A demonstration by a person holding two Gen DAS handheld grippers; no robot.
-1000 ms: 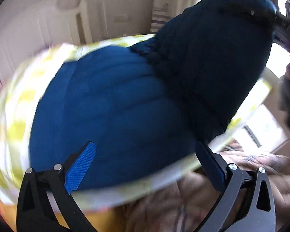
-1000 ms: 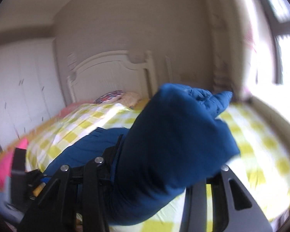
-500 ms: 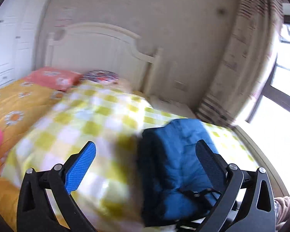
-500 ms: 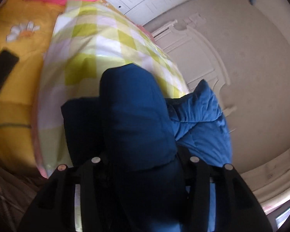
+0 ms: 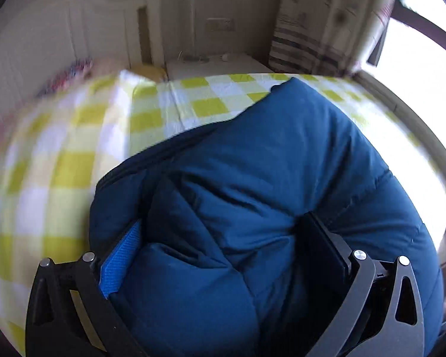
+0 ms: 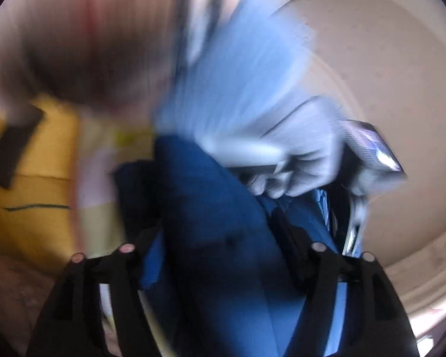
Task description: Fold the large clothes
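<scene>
A bed (image 5: 74, 160) covered with a yellow-and-white checked sheet fills the left wrist view, with a white headboard (image 5: 59, 29) beyond it against a beige wall. Past the far edge of the bed stands a small white nightstand (image 5: 217, 65), a striped curtain (image 5: 306, 44) hangs beside it, and a bright window (image 5: 416, 44) lies to the curtain's right.

The blue padded jacket (image 5: 282, 163) lies bunched on the bed, on the window side of the sheet. Its long axis runs from the near edge of the bed away toward the nightstand, with a rounded end pointing that way and a dark seam or zipper line along its headboard side.

The left hand-held gripper (image 5: 220, 253) has its two fingers spread fairly wide, with a thick fold of the jacket pressed between the blue pad and the black one.

The right wrist view is heavily blurred. The right hand-held gripper (image 6: 220, 238) has a dark blue roll of the jacket (image 6: 217, 223) between its fingers, apparently clamped. A gloved hand (image 6: 306, 160) shows just beyond the jacket, and an orange cover (image 6: 29, 193) lies to the side.
</scene>
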